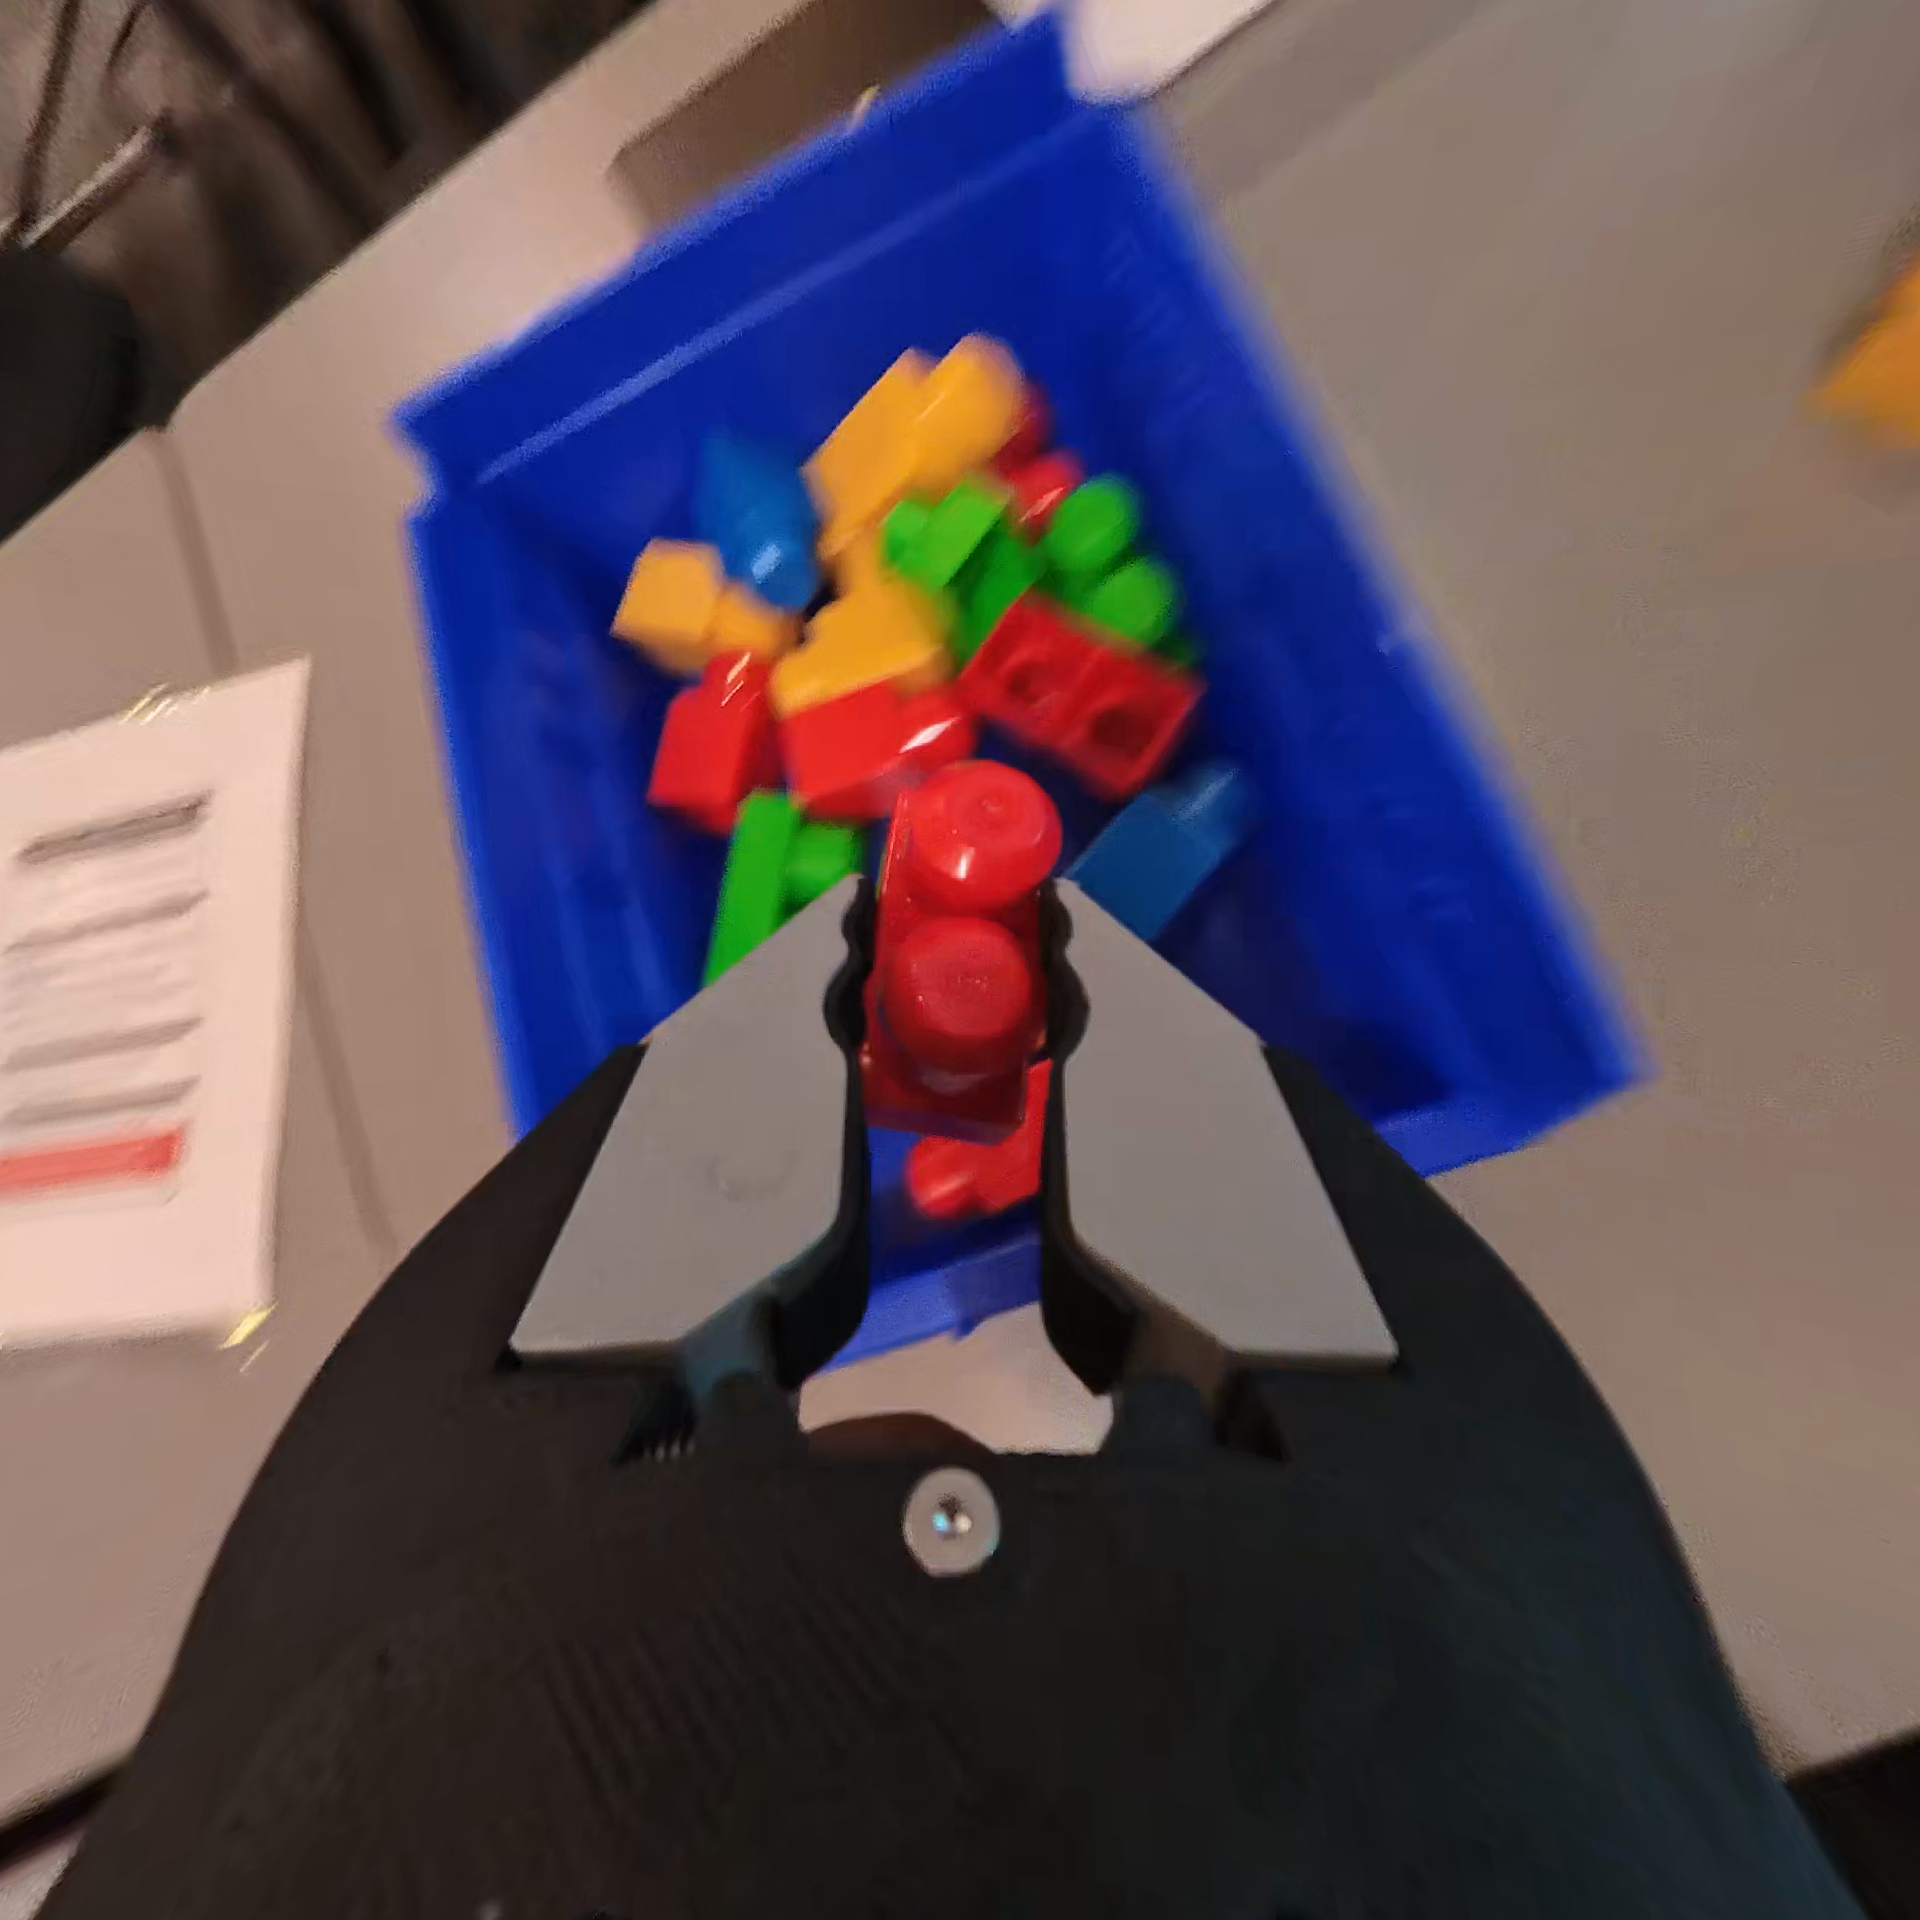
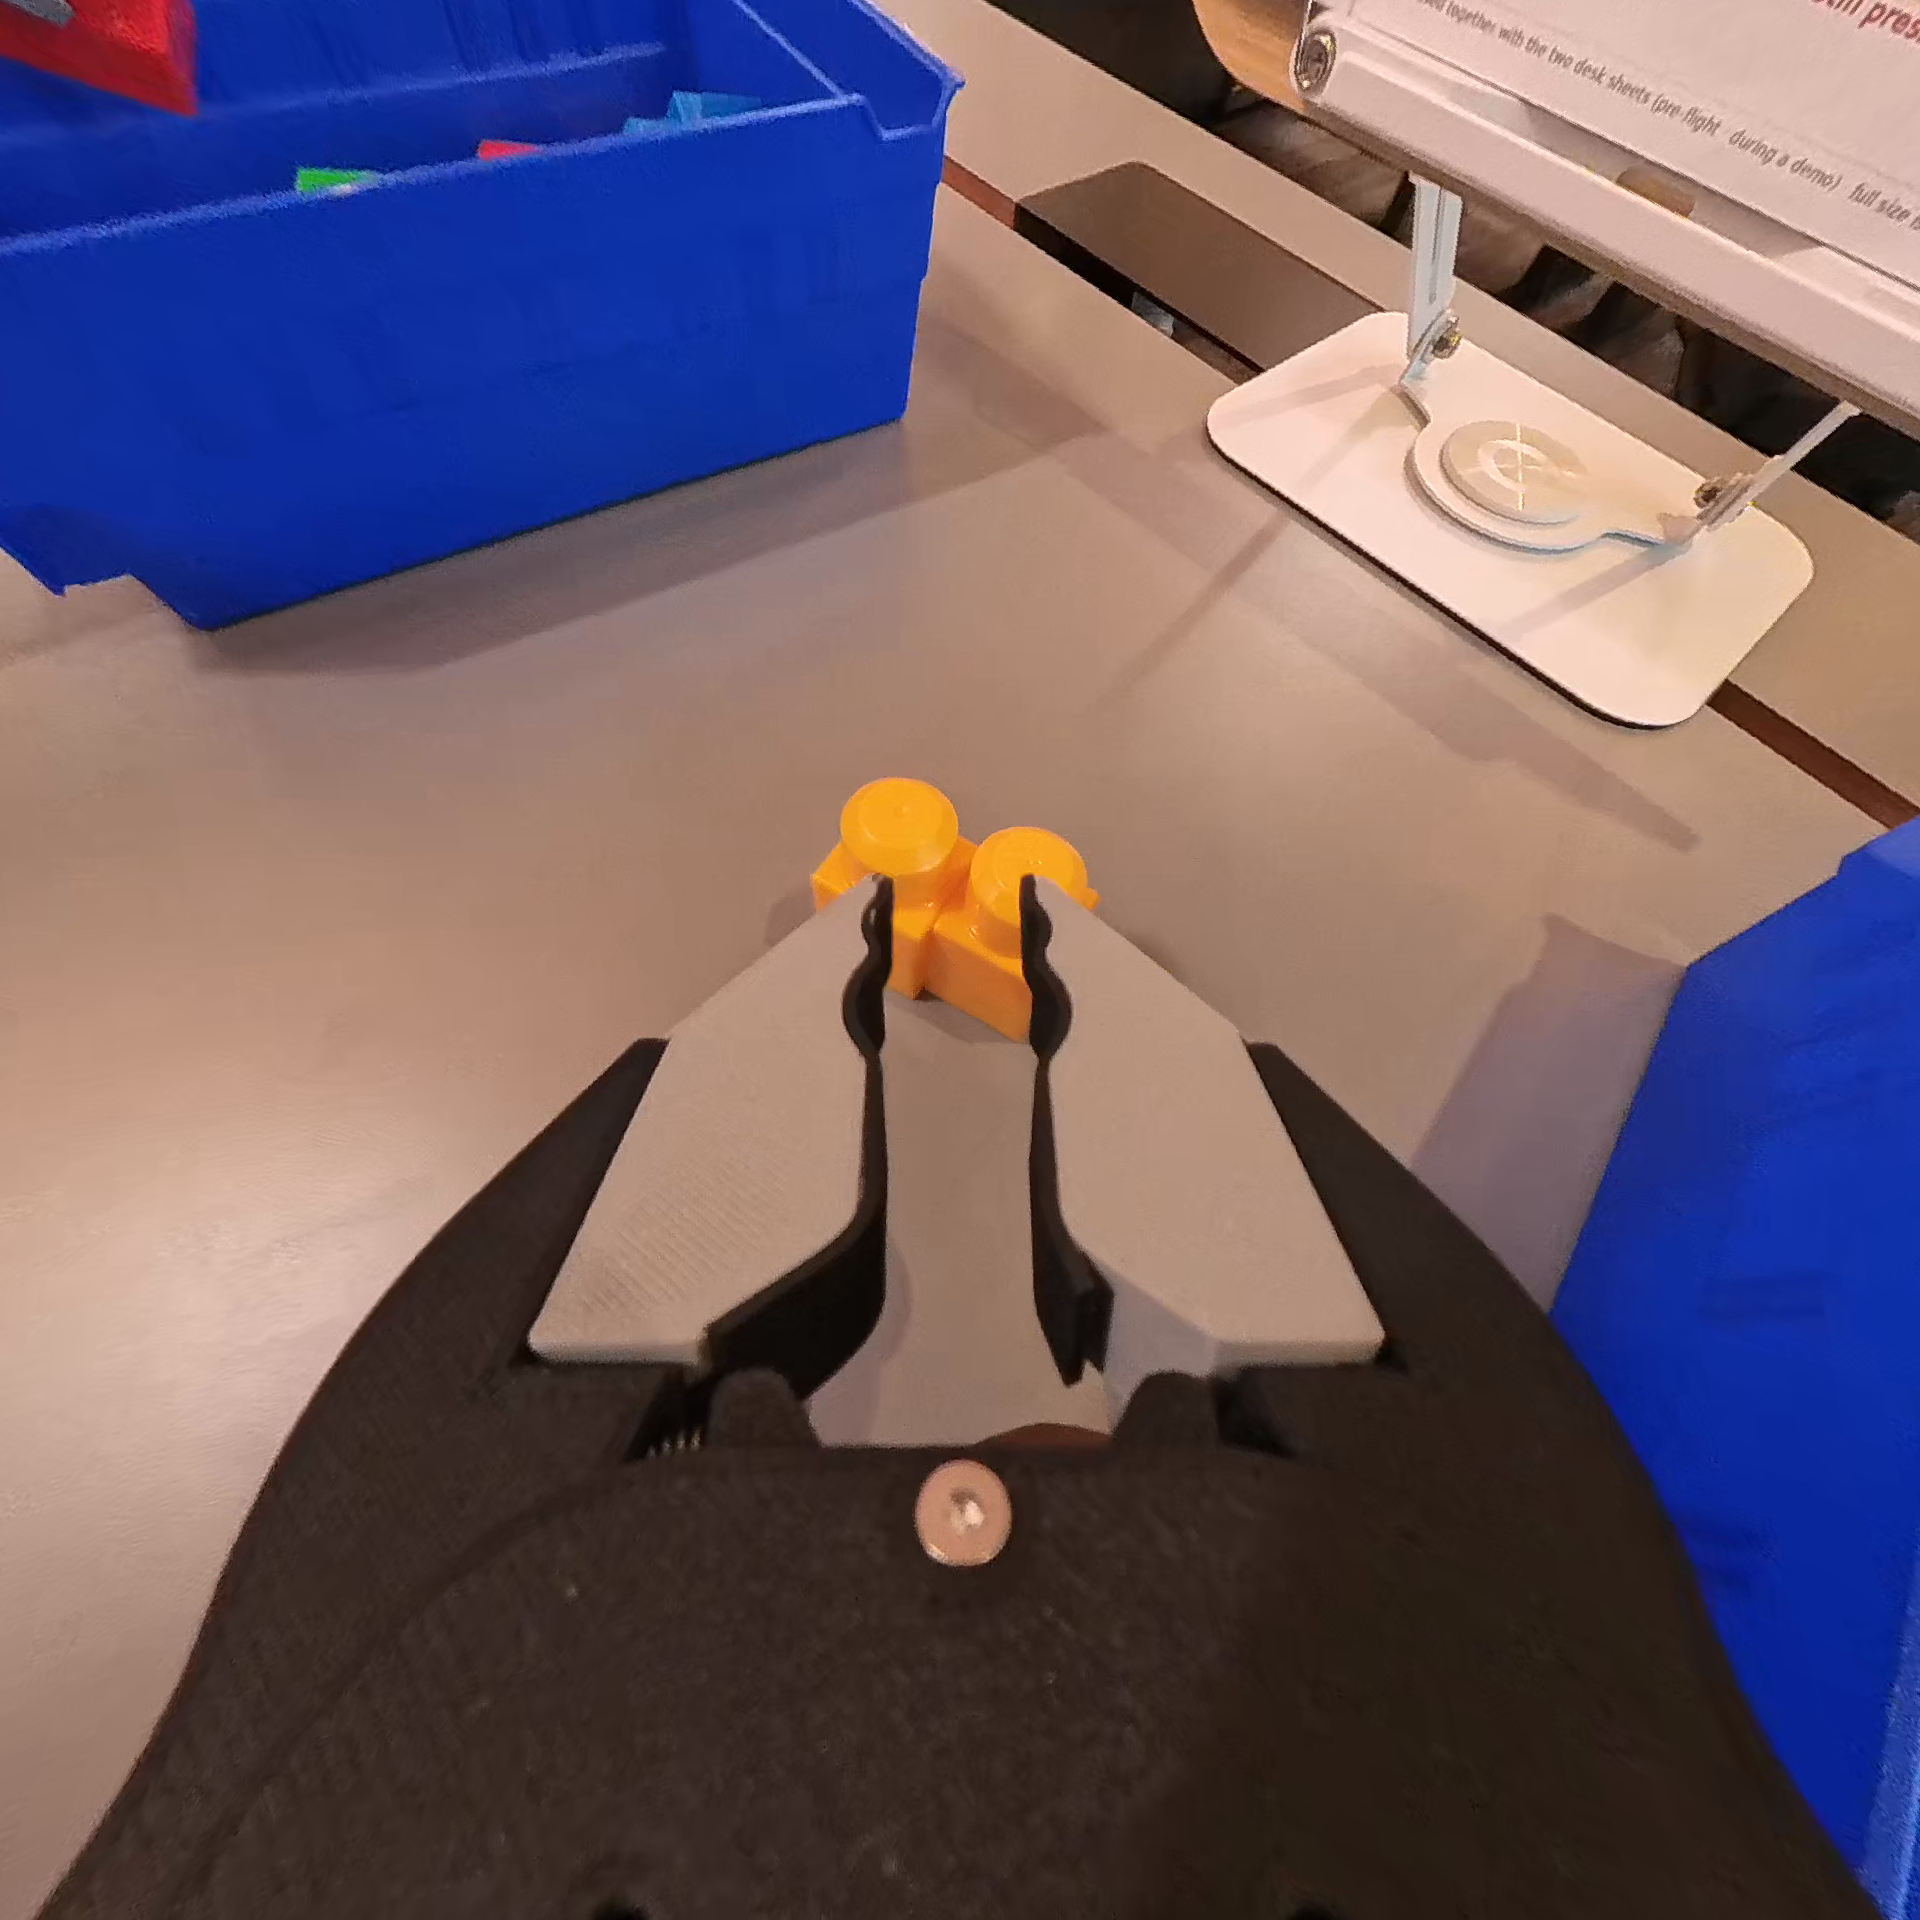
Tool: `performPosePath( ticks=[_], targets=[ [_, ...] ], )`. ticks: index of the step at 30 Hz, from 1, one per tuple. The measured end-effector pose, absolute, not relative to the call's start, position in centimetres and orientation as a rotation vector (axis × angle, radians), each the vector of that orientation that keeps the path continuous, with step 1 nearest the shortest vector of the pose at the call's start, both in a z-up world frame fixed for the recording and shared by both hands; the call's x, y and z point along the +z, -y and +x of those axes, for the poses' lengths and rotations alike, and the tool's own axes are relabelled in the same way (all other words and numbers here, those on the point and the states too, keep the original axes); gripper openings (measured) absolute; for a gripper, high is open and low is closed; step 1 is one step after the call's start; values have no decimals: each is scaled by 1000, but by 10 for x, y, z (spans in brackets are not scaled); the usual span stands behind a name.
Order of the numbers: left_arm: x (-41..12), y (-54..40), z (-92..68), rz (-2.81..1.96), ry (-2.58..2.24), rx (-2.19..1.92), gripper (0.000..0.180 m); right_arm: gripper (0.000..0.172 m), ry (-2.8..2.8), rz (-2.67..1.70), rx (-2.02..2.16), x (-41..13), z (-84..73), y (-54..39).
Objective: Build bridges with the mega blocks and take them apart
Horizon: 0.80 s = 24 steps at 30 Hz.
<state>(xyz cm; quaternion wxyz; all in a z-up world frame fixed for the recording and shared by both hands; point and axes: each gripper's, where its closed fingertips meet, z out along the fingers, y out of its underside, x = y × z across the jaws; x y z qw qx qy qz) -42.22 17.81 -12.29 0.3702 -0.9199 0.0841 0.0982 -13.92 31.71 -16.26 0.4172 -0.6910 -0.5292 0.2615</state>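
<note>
Mega blocks in two places: a red two-stud block (image 1: 961, 961) pinched between the left gripper (image 1: 954, 904) jaws above the blue bin (image 1: 1351, 779), and an orange two-stud block (image 2: 940, 914) standing on the grey bench (image 2: 416, 935) at the right gripper (image 2: 951, 894) tips. Loose red, yellow, green and blue blocks (image 1: 894, 623) heaped in the bin below.

Left jaws pressed onto the red block's sides, studs facing the camera, a second red piece (image 1: 971, 1169) glimpsed lower down, whether joined to it unclear. Heavy blur across the left wrist view. Likely risk: smooth plastic sliding out of a side pinch and dropping back into the bin, or rotating in the grip and arriving skewed for stacking.

Right jaws narrowly spread around the orange block; actual squeeze impossible to confirm, since the block sits skewed and partly beyond the tips. Probable hazards: a corner-only hold letting it pivot or skid along the bench, and studs failing to seat if the red block comes down misaligned. White stand (image 2: 1507, 520) and another blue bin (image 2: 1766, 1247) close by, so wide swings could clip them.
</note>
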Motion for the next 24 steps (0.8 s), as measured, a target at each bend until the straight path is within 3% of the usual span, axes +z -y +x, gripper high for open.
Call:
performPosePath(
  ticks=[12, 17, 24],
  targets=[
    [-90, -221, -191, -2044, -709, -558, 29, 38, 1418, -1328, 1277, -100, -155, -242],
    [-96, -231, -149, -1985, -771, -755, 29, 44, 1475, -1281, 1290, -102, -156, -233],
    [-98, -235, -142, -1960, -774, -861, 29, 38, 1531, -1284, 1225, -109, -156, -232]
  ],
)
